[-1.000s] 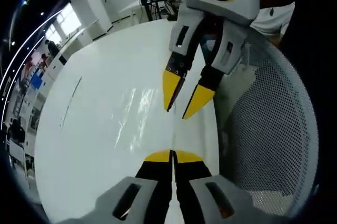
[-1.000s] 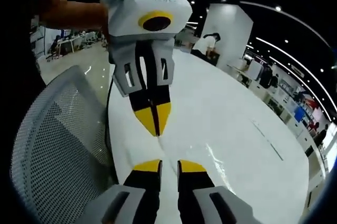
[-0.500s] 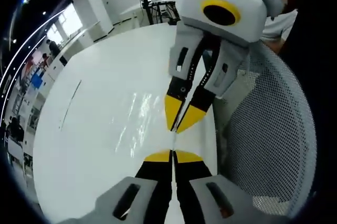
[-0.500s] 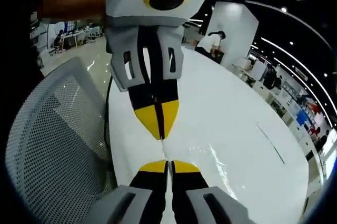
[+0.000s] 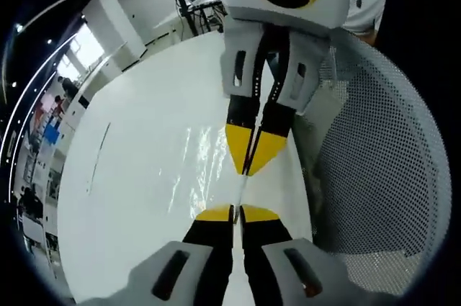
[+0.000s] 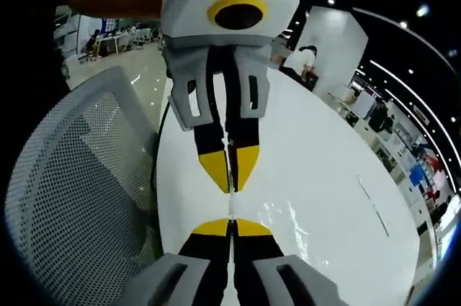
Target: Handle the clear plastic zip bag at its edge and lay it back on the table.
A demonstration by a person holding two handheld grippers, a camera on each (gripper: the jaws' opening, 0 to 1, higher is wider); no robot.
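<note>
The clear plastic zip bag [image 5: 193,171] lies flat on the white table [image 5: 122,219], showing mostly as glossy streaks. Its near edge runs along the table's rim. My left gripper [image 5: 236,211] is shut on that edge at the bottom of the left gripper view. Facing it tip to tip, my right gripper [image 5: 249,169] is shut on the same edge a little further along. In the right gripper view, my right gripper [image 6: 230,224] pinches the thin edge of the bag [image 6: 282,218], with the left gripper [image 6: 230,186] just beyond it.
A white mesh office chair [image 5: 374,169] stands right against the table's edge beside both grippers, also seen as the chair [image 6: 79,176]. The table [image 6: 331,176] stretches wide beyond the bag. A person [image 6: 299,57] and desks stand far off in the room.
My right gripper has gone from open to shut on the bag's edge and has drawn closer to the left gripper's tips. The left gripper has stayed shut.
</note>
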